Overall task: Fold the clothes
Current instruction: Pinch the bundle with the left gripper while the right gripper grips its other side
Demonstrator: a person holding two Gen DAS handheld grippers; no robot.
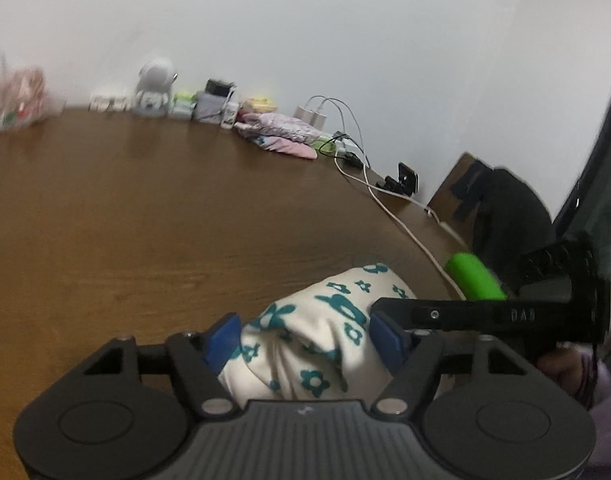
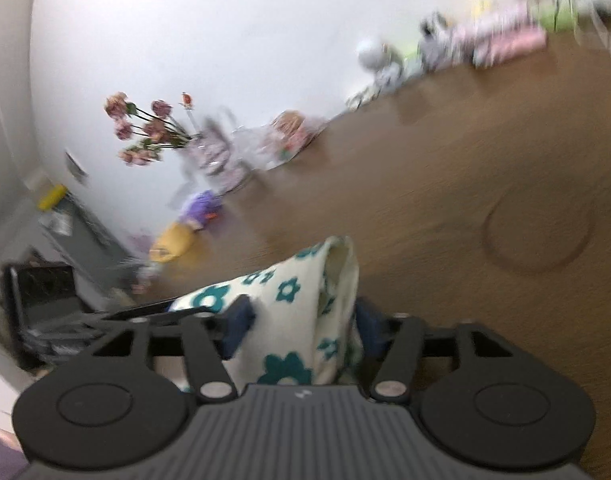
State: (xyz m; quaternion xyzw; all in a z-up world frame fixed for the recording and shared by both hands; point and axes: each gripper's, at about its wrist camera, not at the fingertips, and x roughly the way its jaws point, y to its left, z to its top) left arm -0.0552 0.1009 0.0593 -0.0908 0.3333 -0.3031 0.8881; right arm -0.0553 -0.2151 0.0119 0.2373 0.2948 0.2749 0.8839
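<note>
A cream garment (image 1: 317,336) printed with teal flowers is bunched up over the near edge of the brown wooden table (image 1: 145,208). My left gripper (image 1: 305,340) holds a thick fold of it between its blue pads (image 1: 223,338). In the right wrist view the same garment (image 2: 289,304) rises in a peak between the blue pads (image 2: 241,326) of my right gripper (image 2: 303,330), which is shut on it. The right tool's black frame (image 1: 505,316) and green handle (image 1: 475,276) sit close beside my left gripper, on its right.
Along the table's far edge stand a white robot figure (image 1: 153,88), small boxes, folded pink clothes (image 1: 281,132) and chargers with white cables (image 1: 385,196). A plastic bag (image 1: 13,96) sits far left. A dark chair (image 1: 505,208) stands at the right. Flowers (image 2: 145,128) lean by the wall.
</note>
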